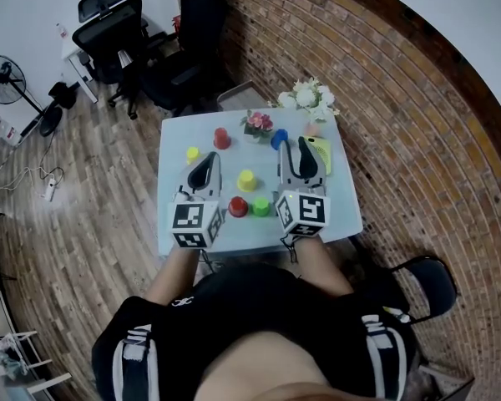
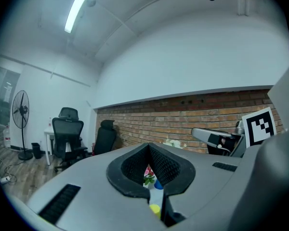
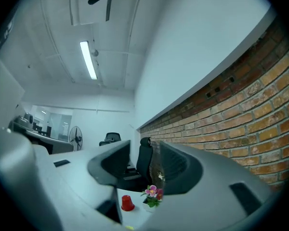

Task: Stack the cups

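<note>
ok so fingers first: the left gripper [image 2: 149, 148] has its tips pressed together with nothing in them, you just see bits of the table [image 1: 338, 199] through the little hole lower down between the pads. The right gripper [image 3: 144, 160] has its jaws parted a bit, clear gap, nothing between them either. Both hang over the table on the person's side of the flower pot [image 1: 257, 124], left one to the left of it, right one to the right. Cups, going by that pot: far red cup [image 1: 221, 138] just left of it, blue cup [image 1: 279, 139] just right of it, far yellow cup [image 1: 192, 153] further left. Coming toward the person there's the near yellow cup [image 1: 246, 180] between the two grippers, then the near red cup [image 1: 238, 206] and green cup [image 1: 260, 206] side by side. There's a pinkish blob right of the pot that might be another cup, too small to say. Nothing's stacked yet imo, all well apart. For the pickup I'd open the right jaws wider than they are now, drop onto the near yellow cup, squeeze it across the sides, lift straight up, centre it over its neighbour and lower slowly so it doesn't knock the red or green one
</note>
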